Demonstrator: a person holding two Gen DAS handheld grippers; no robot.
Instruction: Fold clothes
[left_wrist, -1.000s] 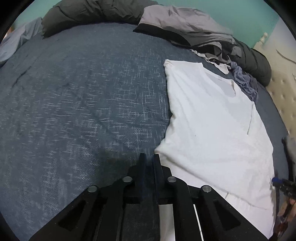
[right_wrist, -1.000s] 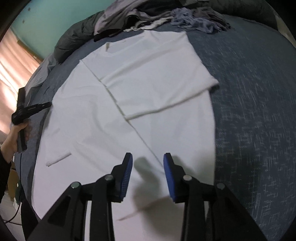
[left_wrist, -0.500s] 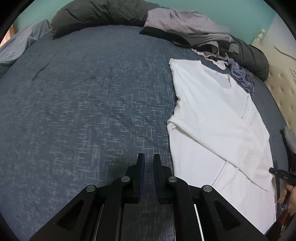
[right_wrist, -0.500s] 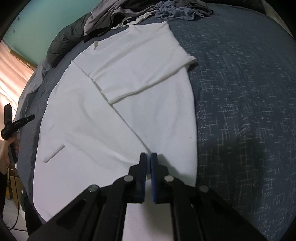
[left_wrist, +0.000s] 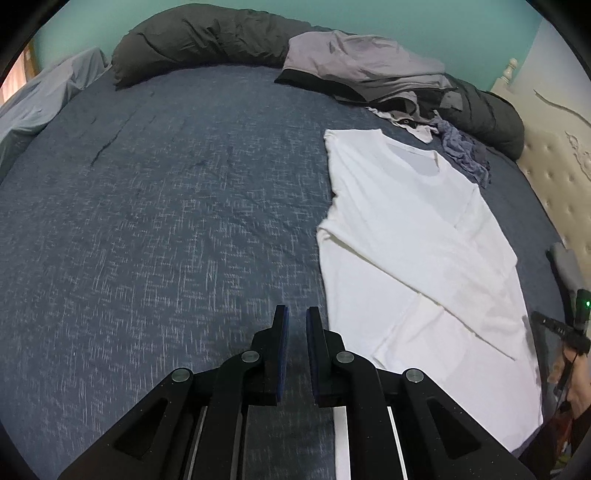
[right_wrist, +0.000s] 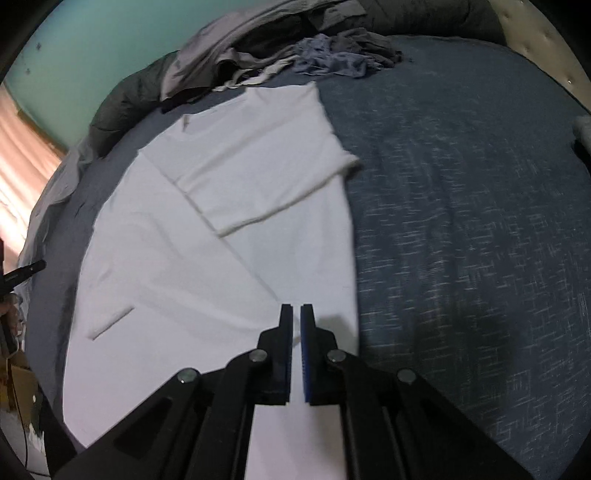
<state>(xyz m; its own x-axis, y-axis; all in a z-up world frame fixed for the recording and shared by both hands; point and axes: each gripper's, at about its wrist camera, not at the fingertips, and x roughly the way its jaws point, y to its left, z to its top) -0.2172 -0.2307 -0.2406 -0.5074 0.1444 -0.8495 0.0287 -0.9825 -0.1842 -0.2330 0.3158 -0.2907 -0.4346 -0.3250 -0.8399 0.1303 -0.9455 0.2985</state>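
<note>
A white T-shirt (left_wrist: 417, 236) lies flat on the dark blue bed (left_wrist: 166, 206), both sleeves folded in over its body. It also shows in the right wrist view (right_wrist: 207, 251). My left gripper (left_wrist: 295, 314) is shut and empty, above the bare bedspread just left of the shirt's lower edge. My right gripper (right_wrist: 295, 312) is shut and empty, hovering over the shirt's lower right part near its side edge. The other gripper's tip shows at the far edge in each view.
A heap of grey and dark clothes (left_wrist: 362, 74) and a dark duvet (left_wrist: 199, 40) lie along the far side of the bed. A crumpled blue-grey garment (right_wrist: 332, 59) sits by the shirt's collar. A padded cream headboard (left_wrist: 554, 162) bounds the right side.
My right gripper closed from open and drew back above the shirt. My left gripper pulled back off the shirt's edge over bare bedspread. The left sleeve now lies folded across the body.
</note>
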